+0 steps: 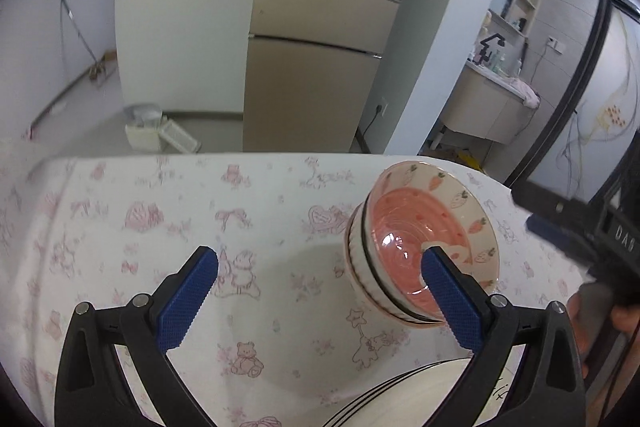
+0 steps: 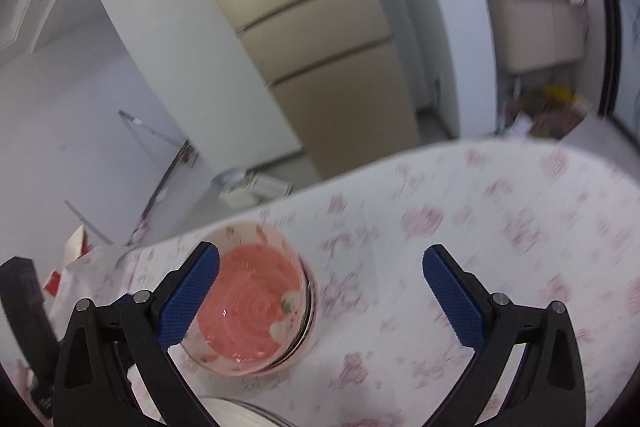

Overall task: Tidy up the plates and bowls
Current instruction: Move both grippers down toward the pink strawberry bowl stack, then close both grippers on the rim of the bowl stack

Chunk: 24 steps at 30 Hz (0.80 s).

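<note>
Bowls [image 1: 420,247]: stack of nested bowls, top one pink inside w/ carrot and strawberry print on rim, lower ones white w/ dark rim lines. Stands on table toward its far right edge; looks tilted in left wrist view (fisheye, so true lean can't be told).

L gripper [image 1: 320,267]: jaws spread wide, nothing held. Blue ribbed pads; right pad overlaps the bowl stack in view, contact can't be told. Left pad over bare cloth.

R gripper [image 2: 320,267]: jaws spread wide, nothing held. Left pad overlaps rim of bowl stack [image 2: 252,303]; right pad over cloth. View motion-blurred.

Plates [image 1: 408,395]: white stack w/ dark rim lines, at near edge of table, just nearer than the bowls; partly cut off by frame. Also seen at bottom of right wrist view [image 2: 236,413].

Table [image 1: 160,227]: covered w/ white cloth, pink bear/bow/heart print.

Hand [image 1: 600,315]: at right edge, gripping black handle of other gripper.

Beyond table: beige fridge [image 1: 316,59] (three door sections), white wall, washbasin cabinet [image 1: 488,107] far right.
</note>
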Motion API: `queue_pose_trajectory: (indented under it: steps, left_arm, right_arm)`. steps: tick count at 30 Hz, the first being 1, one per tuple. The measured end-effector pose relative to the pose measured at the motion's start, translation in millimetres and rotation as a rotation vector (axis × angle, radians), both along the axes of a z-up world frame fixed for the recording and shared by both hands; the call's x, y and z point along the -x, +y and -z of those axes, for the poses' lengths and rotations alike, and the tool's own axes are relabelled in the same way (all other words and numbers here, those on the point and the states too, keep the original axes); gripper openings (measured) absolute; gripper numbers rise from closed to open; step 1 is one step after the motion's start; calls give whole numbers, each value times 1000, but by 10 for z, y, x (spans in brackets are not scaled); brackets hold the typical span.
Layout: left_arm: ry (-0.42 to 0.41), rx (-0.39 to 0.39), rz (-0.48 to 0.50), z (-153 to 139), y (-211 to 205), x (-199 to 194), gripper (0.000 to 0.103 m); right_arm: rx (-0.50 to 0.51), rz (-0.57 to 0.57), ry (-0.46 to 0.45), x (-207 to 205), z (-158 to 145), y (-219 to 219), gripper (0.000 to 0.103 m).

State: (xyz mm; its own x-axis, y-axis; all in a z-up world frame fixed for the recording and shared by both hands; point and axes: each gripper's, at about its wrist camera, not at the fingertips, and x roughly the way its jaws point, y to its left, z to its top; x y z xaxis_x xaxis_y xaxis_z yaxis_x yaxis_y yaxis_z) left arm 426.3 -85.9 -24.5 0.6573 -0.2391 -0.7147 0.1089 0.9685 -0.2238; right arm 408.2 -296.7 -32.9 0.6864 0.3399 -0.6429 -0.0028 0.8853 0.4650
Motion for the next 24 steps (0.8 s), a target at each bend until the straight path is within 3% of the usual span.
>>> queue_pose_trajectory:
  steps: [3, 8, 12, 14, 16, 19, 24]
  left_arm:
    - [39, 6, -8, -33, -28, -76, 103]
    - [0, -21, -48, -216, -91, -183, 103]
    - [27, 38, -40, -137, -91, -267, 103]
    - [61, 51, -12, -6, -75, -280, 84]
    - [100, 61, -33, 107, -31, -313, 74]
    - [119, 52, -23, 198, -35, -364, 74]
    - [176, 74, 4, 407, -86, -424, 74]
  right_arm:
    - [-58, -25, 34, -26, 87, 4, 101]
    - [-60, -22, 49, -36, 106, -11, 101]
    - [-45, 41, 64, -61, 144, -89, 100]
    - [-87, 8, 90, -112, 216, -111, 96]
    - [-159, -39, 126, -166, 327, -108, 92]
    - [-177, -67, 168, -206, 422, -71, 81]
    - [-251, -121, 195, -208, 505, -15, 81]
